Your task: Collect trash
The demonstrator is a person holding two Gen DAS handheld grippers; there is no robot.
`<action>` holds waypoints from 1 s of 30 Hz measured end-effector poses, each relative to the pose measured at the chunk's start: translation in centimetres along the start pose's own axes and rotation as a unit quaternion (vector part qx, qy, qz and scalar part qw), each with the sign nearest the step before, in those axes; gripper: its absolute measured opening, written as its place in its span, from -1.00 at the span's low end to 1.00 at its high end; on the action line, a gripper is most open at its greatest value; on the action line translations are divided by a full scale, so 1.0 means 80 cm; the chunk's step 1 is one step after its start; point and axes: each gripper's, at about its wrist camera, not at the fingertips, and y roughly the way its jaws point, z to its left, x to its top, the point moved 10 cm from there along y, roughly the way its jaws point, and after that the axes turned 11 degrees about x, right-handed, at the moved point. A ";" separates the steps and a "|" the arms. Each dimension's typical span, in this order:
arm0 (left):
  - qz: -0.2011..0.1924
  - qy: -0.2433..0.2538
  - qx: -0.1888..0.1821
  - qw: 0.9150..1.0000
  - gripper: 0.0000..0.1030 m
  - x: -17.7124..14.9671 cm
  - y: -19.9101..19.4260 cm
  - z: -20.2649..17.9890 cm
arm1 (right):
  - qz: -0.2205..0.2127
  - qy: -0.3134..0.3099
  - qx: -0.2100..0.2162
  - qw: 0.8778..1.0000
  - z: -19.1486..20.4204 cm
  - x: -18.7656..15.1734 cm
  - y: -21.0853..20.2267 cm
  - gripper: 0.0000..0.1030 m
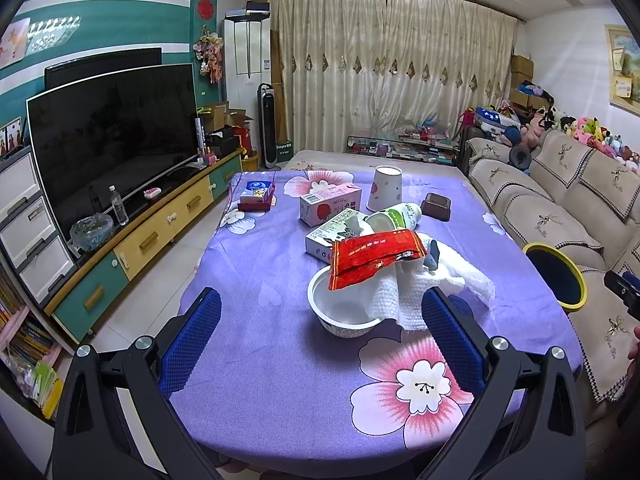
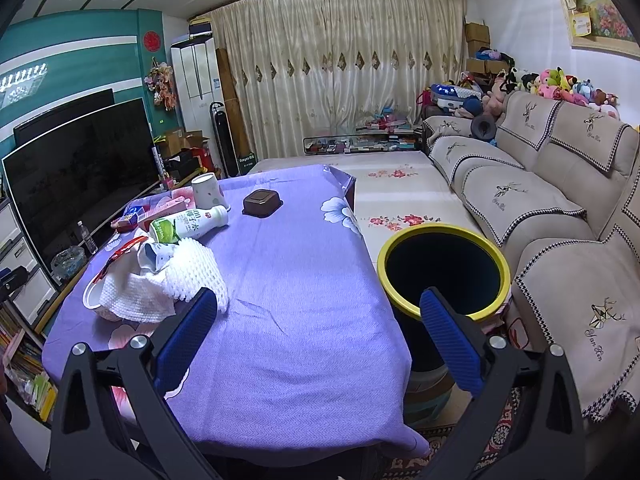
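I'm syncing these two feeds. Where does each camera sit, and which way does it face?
Left wrist: sits on the left claw, above the near table edge, facing the white bowl and red wrapper; both blue fingers show, spread.
Right wrist: sits on the right claw, further right, facing the purple tablecloth and yellow-rimmed bin; both fingers show, spread.
Shared: bowl, bin, green-labelled bottle, curtains, sofa.

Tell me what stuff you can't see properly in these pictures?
- Inside of the white bowl, left wrist view: partly covered by the red wrapper and white paper towel.
- Bottom of the yellow-rimmed trash bin, right wrist view: too dark inside.
- Bin in the left wrist view: cut off behind the table edge.
- Print on the white bottle: too small to read.
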 end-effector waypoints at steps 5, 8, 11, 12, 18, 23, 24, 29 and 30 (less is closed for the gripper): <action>0.000 0.000 -0.001 1.000 0.92 0.000 0.000 0.000 | 0.001 0.001 0.001 1.000 0.000 -0.002 0.001 0.88; 0.000 0.000 0.000 1.000 0.92 0.000 0.000 0.000 | 0.001 0.001 0.000 1.000 0.000 -0.003 0.001 0.88; 0.001 0.000 0.000 1.000 0.92 0.000 0.000 0.000 | 0.001 0.001 0.000 1.000 0.000 -0.002 0.002 0.88; 0.000 0.000 0.000 1.000 0.92 0.000 0.000 0.000 | 0.000 0.001 0.000 1.000 0.001 -0.003 0.003 0.88; 0.001 0.000 0.000 1.000 0.92 -0.001 0.002 -0.001 | 0.001 0.002 0.000 1.000 0.000 -0.002 0.002 0.88; 0.001 0.001 0.000 1.000 0.92 0.000 0.001 0.000 | 0.001 0.002 0.000 1.000 -0.001 -0.002 0.002 0.88; 0.001 0.001 0.000 1.000 0.92 -0.001 0.001 -0.001 | 0.001 0.002 0.000 1.000 -0.001 -0.003 0.002 0.88; 0.002 0.001 0.000 1.000 0.92 -0.001 0.002 -0.001 | 0.003 0.002 0.000 1.000 0.000 -0.004 0.004 0.88; 0.002 0.001 0.000 1.000 0.92 -0.001 0.002 -0.001 | 0.003 0.002 0.000 1.000 0.000 -0.004 0.004 0.88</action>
